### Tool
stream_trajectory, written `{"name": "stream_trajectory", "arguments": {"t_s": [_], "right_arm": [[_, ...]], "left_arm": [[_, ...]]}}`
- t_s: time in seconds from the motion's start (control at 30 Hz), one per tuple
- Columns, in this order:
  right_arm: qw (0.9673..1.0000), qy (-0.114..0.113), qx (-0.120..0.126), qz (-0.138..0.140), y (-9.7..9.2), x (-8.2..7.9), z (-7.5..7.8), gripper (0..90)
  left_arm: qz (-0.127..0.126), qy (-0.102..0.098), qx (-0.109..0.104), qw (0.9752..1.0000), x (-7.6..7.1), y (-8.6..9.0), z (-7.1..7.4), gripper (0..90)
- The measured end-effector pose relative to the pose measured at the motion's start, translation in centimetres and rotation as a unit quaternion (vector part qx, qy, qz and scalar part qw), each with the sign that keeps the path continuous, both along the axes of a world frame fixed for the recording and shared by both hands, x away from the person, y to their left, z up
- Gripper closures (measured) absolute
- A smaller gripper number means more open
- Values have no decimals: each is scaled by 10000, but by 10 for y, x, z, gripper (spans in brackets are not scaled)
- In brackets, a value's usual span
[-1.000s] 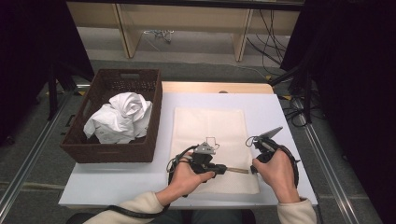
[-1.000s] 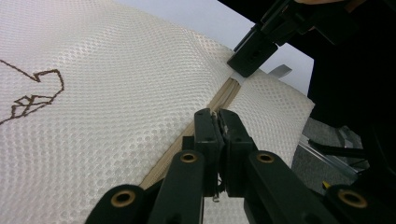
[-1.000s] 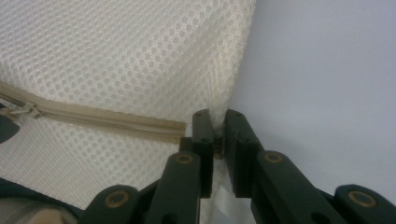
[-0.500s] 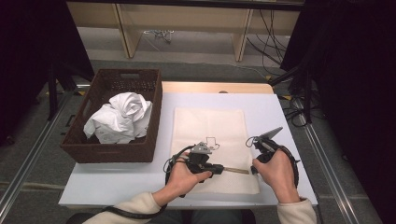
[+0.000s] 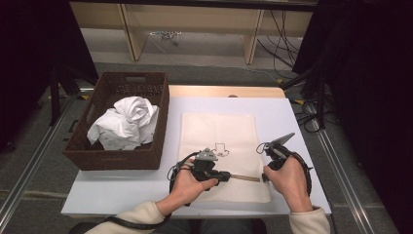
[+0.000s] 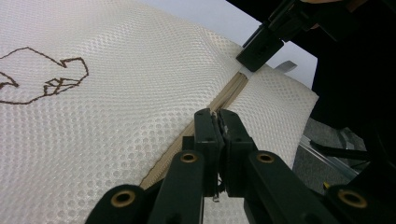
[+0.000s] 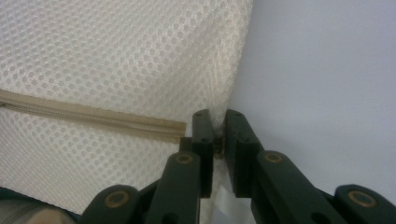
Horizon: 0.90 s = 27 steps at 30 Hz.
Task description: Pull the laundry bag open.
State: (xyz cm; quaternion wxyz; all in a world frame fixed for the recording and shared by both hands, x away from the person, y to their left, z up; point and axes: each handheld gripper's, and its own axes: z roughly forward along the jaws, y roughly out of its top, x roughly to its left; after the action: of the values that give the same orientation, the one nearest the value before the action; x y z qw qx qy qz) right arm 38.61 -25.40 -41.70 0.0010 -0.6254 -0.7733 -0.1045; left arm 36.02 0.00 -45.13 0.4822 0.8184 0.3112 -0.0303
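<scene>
Mesh laundry bag (image 5: 219, 141) bears brown stitched outline (image 5: 221, 147), wordless.

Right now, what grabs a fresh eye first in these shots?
The cream mesh bag lying flat mid-table, pinched by both grippers: the left gripper shut on its zipper, the right gripper shut on the bag's edge at the zipper's end. Left of it, a brown wicker basket holds crumpled white cloth.

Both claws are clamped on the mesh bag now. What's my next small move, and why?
Probably draw the left claw along the zipper, away from the right claw. The left is shut at the zipper line, seemingly on the pull; the right pins the mesh bag edge at the zipper's end, anchoring it.
</scene>
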Motion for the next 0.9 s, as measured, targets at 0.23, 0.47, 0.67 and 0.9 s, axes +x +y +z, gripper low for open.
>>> {"name": "stream_trajectory", "arguments": {"t_s": [0.23,0.47,0.67,0.9], "right_arm": [[9999,-89,47,78,-2,1,-1,841],[9999,-27,39,-135,1,0,1,841],[9998,-83,70,-160,1,0,0,841],[9998,-51,53,-167,1,0,1,841]], "left_arm": [[23,-43,32,10000,-1,2,1,867],[30,-65,6,10000,-1,4,1,866],[59,-70,8,10000,-2,7,2,866],[102,-83,-25,9999,-3,10,2,867]]}}
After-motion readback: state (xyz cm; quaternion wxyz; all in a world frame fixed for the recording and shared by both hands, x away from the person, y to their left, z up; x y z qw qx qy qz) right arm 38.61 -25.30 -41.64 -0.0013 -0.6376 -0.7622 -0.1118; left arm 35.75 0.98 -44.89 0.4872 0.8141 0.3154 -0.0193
